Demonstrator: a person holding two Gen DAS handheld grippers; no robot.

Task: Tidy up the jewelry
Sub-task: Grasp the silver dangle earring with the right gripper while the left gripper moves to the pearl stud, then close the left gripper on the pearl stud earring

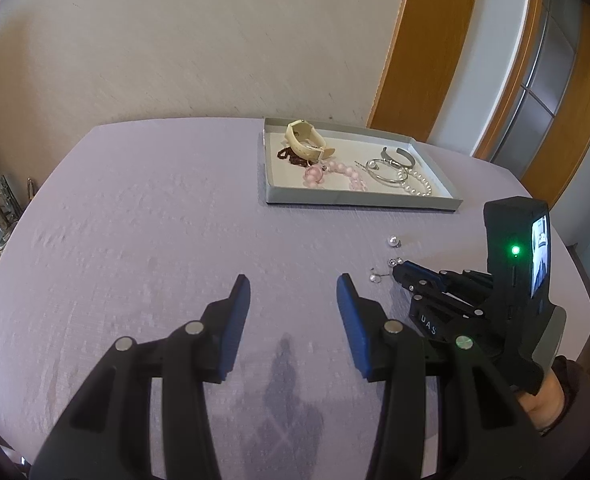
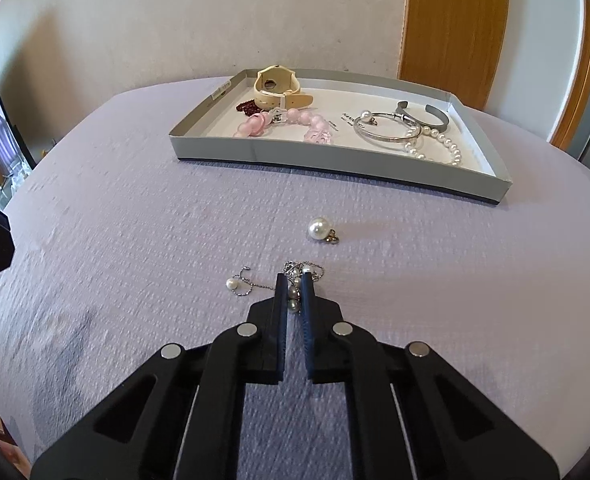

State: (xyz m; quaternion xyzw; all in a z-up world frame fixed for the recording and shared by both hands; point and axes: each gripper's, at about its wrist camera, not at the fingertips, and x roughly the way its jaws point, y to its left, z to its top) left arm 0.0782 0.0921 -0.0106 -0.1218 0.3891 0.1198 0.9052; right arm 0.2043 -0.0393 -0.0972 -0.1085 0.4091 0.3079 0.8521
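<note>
A thin silver chain with small pearls [image 2: 295, 280] lies on the lilac tablecloth; it also shows in the left wrist view [image 1: 381, 274]. My right gripper [image 2: 294, 280] is down on the cloth and shut on the chain's pearl cluster; the chain's free end with one pearl [image 2: 231, 283] trails left. A loose pearl pendant [image 2: 320, 229] lies just beyond, also in the left wrist view [image 1: 392, 241]. My left gripper [image 1: 293, 282] is open and empty, hovering over the cloth left of the right gripper [image 1: 397, 270].
A shallow grey tray [image 2: 335, 156] at the back holds a cream watch [image 2: 275, 88], dark red beads [image 2: 247, 107], a pink bead bracelet [image 2: 295, 120], a silver bangle [image 2: 387, 130], a grey cuff [image 2: 427, 114] and a pearl bracelet [image 2: 435, 144]. The tray also shows in the left wrist view [image 1: 359, 198].
</note>
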